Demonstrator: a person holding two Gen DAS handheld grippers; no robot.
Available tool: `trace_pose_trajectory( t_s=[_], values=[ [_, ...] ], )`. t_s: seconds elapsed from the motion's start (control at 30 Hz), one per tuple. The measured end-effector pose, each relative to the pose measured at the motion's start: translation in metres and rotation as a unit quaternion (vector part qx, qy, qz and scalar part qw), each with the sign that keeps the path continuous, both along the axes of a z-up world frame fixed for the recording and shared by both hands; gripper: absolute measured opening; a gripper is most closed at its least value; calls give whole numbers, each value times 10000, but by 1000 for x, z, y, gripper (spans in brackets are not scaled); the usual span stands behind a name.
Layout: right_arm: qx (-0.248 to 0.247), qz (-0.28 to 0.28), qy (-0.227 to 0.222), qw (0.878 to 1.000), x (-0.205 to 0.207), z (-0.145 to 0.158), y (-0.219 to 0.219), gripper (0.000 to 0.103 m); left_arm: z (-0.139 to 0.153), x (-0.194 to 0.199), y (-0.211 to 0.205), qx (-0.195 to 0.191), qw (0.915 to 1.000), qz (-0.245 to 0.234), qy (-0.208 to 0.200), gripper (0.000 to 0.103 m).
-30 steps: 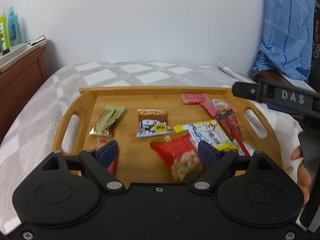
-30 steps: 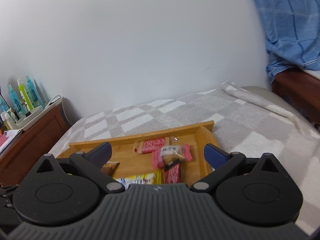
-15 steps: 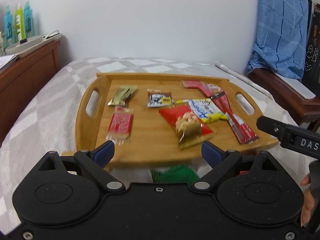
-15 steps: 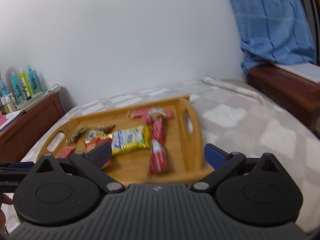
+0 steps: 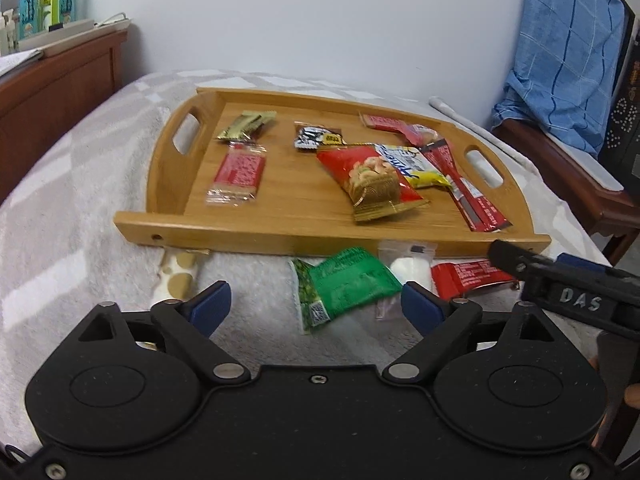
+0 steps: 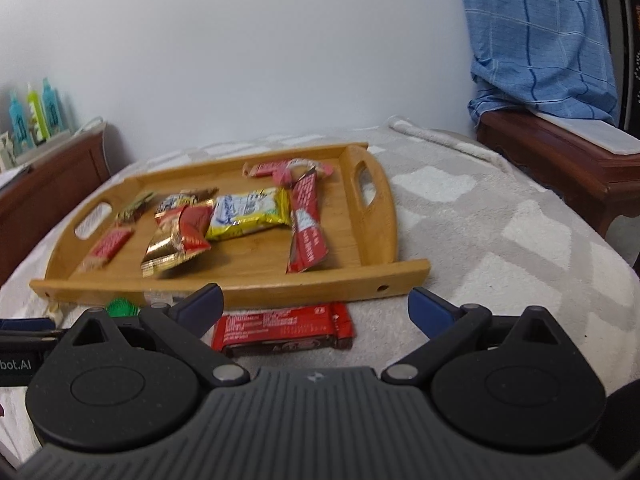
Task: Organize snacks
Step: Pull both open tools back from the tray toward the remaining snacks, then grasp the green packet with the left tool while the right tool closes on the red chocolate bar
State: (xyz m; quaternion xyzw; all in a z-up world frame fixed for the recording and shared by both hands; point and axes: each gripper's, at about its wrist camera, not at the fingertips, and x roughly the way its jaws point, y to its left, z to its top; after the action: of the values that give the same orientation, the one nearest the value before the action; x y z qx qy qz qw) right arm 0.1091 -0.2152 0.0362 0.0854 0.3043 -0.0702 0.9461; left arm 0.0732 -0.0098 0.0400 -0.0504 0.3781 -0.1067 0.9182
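Note:
A wooden tray (image 5: 280, 236) lies on the bed and holds several snack packets, among them a red peanut bag (image 5: 370, 180) and a yellow packet (image 5: 416, 164). In front of it on the blanket lie a green packet (image 5: 344, 284), a clear packet with a white sweet (image 5: 410, 268), a red bar (image 5: 468, 278) and a tan spotted packet (image 5: 178, 276). My left gripper (image 5: 316, 306) is open and empty, just above the green packet. My right gripper (image 6: 316, 306) is open and empty, over the red bar (image 6: 282, 330); the tray (image 6: 320, 284) lies beyond it.
A wooden side table (image 5: 60, 76) with bottles stands to the left. A wooden bench (image 6: 560, 160) with a blue cloth (image 6: 536, 36) over it stands to the right. A white wall is behind the bed. The grey checked blanket (image 6: 480, 232) stretches to the right of the tray.
Both grippers have pulled back from over the tray toward the near side of the bed. The loose packets in front of the tray have come into view. Both stayed open.

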Motion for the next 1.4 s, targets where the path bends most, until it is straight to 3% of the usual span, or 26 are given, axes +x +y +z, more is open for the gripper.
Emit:
trace_pose_trajectory(
  t_s=[0.13, 0.53, 0.63, 0.8, 0.97, 1.03, 1.13, 1.27, 1.4],
  values=[
    [-40, 40, 121, 9999, 2, -4, 4, 103, -3, 4, 1, -247, 9997, 36, 80, 81],
    [-92, 115, 337, 9993, 9, -12, 10, 103, -12, 19, 7, -814, 9959, 309, 230, 79],
    [-122, 153, 382, 9991, 11, -13, 12, 103, -11, 20, 6, -909, 9951, 304, 237, 70],
    [-290, 265, 422, 9983, 12, -16, 20, 103, -12, 18, -4, -653, 9976, 174, 141, 60],
    [-512, 423, 476, 9967, 15, -19, 28, 103, -9, 13, -6, -510, 9986, 91, 57, 38],
    [-561, 487, 496, 9960, 16, -20, 32, 103, -8, 13, -4, -540, 9985, 80, 100, 36],
    [-647, 469, 500, 9955, 18, -22, 35, 103, -9, 12, -2, -470, 9988, 52, 100, 37],
    [-556, 440, 485, 9963, 18, -24, 34, 103, -10, 16, -5, -575, 9980, 53, 240, 58],
    [-562, 488, 482, 9961, 17, -25, 35, 101, -13, 22, -13, -554, 9982, -7, 228, 61]
  ],
)
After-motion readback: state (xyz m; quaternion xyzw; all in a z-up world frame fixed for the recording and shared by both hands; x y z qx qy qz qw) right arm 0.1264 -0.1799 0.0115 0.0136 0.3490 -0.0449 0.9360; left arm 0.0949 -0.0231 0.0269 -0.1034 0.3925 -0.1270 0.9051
